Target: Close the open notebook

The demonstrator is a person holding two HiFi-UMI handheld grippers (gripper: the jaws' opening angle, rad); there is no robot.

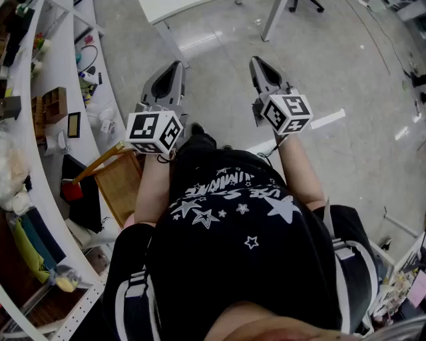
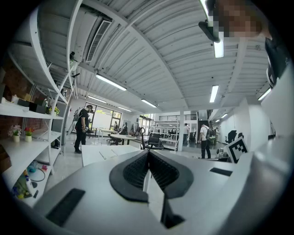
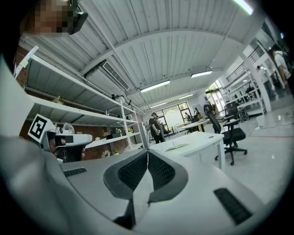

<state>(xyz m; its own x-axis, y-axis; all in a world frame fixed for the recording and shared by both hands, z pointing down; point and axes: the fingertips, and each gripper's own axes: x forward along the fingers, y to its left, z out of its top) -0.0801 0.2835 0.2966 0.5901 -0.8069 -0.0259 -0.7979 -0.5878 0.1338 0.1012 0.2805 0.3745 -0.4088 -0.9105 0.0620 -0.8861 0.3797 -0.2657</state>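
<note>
The open notebook [image 3: 177, 146] lies flat on a white table [image 3: 202, 140] some way ahead in the right gripper view. In the left gripper view it shows only as a faint flat shape [image 2: 106, 154] on that table. Both grippers are held out level over the floor, in front of the person's body and far from the notebook. My left gripper [image 1: 175, 67] has its pads together at the tip [image 2: 148, 152], nothing between them. My right gripper [image 1: 257, 62] is likewise shut and empty [image 3: 147, 152].
White shelving [image 1: 46, 166] loaded with small items runs along the left, with a wooden tray [image 1: 123, 183] beside it. A table corner [image 1: 163, 10] and a leg [image 1: 273, 20] stand ahead. An office chair [image 3: 232, 135] sits right of the table. People stand in the background [image 2: 82, 128].
</note>
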